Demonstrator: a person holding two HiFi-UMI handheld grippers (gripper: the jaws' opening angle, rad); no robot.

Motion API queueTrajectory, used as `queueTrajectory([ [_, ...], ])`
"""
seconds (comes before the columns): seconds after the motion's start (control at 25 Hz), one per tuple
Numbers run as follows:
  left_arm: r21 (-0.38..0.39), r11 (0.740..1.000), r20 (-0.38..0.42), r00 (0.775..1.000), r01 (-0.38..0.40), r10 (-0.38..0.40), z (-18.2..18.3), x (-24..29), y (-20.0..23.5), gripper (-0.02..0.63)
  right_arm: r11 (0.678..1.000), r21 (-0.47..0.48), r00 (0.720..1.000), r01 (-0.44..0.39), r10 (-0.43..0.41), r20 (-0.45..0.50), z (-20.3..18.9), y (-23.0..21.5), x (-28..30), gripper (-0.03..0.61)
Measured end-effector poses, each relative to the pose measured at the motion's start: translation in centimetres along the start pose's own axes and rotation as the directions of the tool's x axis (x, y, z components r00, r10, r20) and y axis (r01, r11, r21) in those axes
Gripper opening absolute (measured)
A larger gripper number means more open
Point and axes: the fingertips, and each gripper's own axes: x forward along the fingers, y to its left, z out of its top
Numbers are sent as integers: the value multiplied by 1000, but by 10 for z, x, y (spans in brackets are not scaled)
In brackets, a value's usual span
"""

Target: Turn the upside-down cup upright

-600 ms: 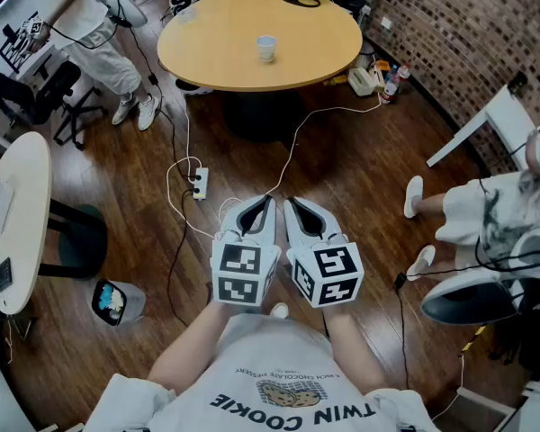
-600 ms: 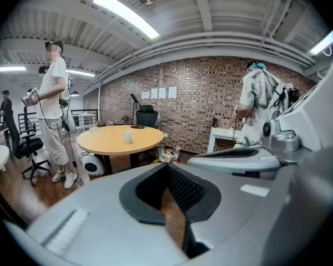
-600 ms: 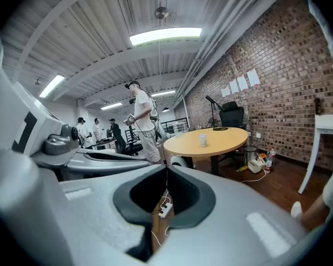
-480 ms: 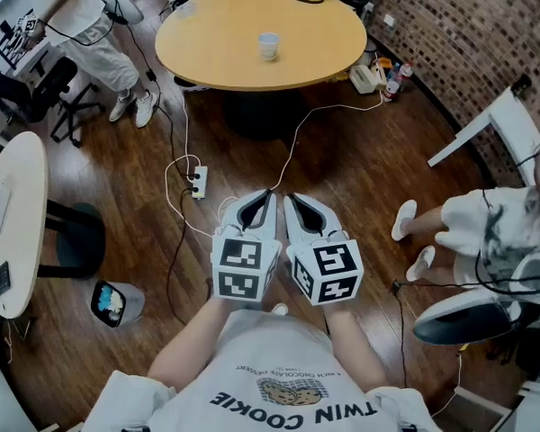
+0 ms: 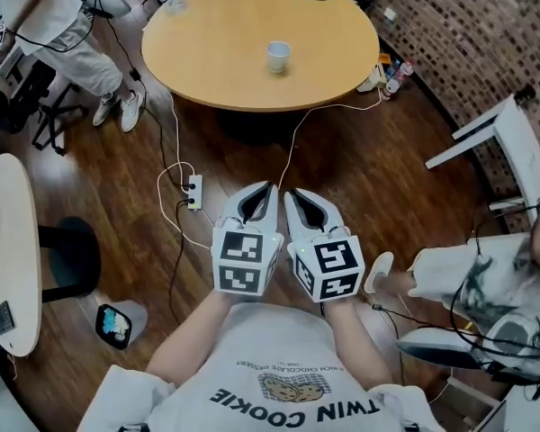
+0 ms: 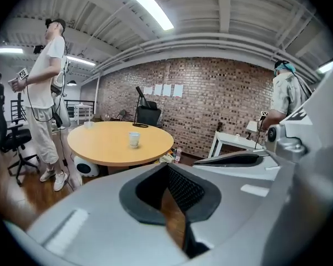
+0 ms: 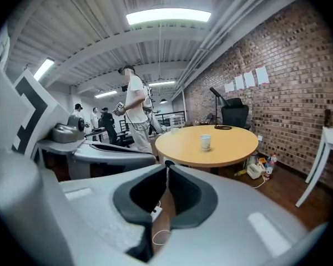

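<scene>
A small white cup [image 5: 278, 57] stands near the middle of a round wooden table [image 5: 207, 34] across the room; it is too small to tell which way up it is. The cup [image 6: 134, 139] is also in the left gripper view, and the cup [image 7: 205, 142] in the right gripper view. My left gripper [image 5: 271, 186] and right gripper [image 5: 287, 193] are held side by side in front of my chest, above the wooden floor and far short of the table. Both are shut with nothing between the jaws.
A power strip [image 5: 193, 190] with trailing cables lies on the floor between me and the table. One person stands at the far left [image 5: 63, 25]; another sits at the right [image 5: 486, 277]. A white table [image 5: 9, 241], a black stool [image 5: 67, 259] and a bin [image 5: 117, 322] are to my left.
The table and cup have come nearer and sit lower and larger in the head view. The seated person has slid lower at the right. Both grippers stay shut, side by side.
</scene>
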Motion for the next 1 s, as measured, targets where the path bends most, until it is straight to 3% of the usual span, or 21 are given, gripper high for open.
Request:
queueTrajectory([
  [0.36, 14, 999, 6, 999, 47, -47, 29, 40, 56, 6, 999, -20, 999, 40, -40, -13, 37, -9, 70, 6],
  [0.64, 21, 999, -2, 999, 42, -42, 54, 81, 78, 6, 1000, -6, 1000, 23, -23, -16, 59, -34, 112, 6],
  [1.0, 35, 999, -2, 1000, -15, 15, 88, 176, 103, 6, 998, -55, 999, -31, 31, -12, 89, -105, 187, 8],
])
